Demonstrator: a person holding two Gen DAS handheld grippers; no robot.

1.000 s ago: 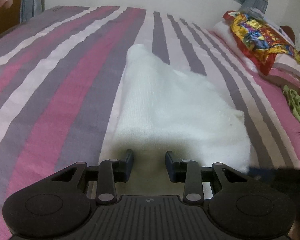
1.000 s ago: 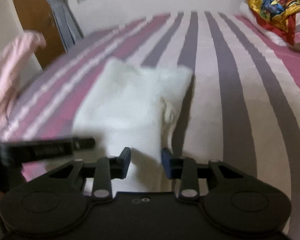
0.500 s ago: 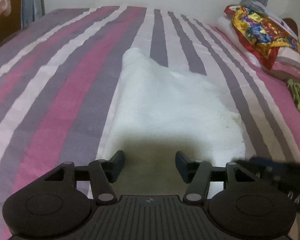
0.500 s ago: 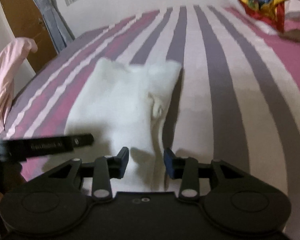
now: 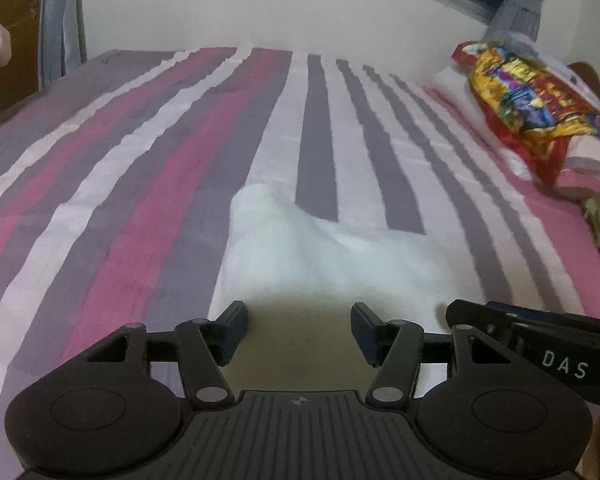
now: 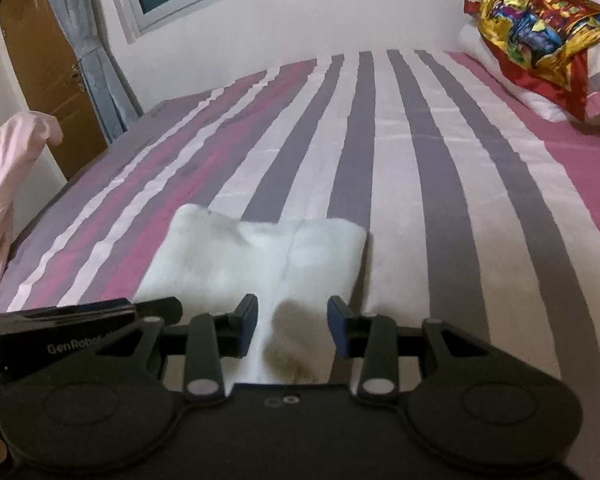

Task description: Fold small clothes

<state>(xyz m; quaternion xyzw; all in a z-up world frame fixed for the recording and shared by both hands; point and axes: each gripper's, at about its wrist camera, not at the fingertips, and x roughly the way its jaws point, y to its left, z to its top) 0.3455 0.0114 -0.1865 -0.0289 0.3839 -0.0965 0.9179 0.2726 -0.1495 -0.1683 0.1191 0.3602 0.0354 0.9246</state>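
White garment (image 5: 332, 256) lies folded flat on the striped bed (image 5: 148, 184), near its front edge, two short leg-like ends pointing away toward the wall. Left claw (image 5: 298, 334): released, jaws apart, nothing between them, held above the garment's near edge; its shadow falls on the cloth. Right claw (image 6: 293, 328): released too, narrower gap, nothing pinched, above the garment's near right part. The two claws sit side by side, each visible at the edge of the other's view. Bright wrapper (image 6: 540, 20) on pillows at far right. Pink cloth (image 6: 4, 184) hangs at left.
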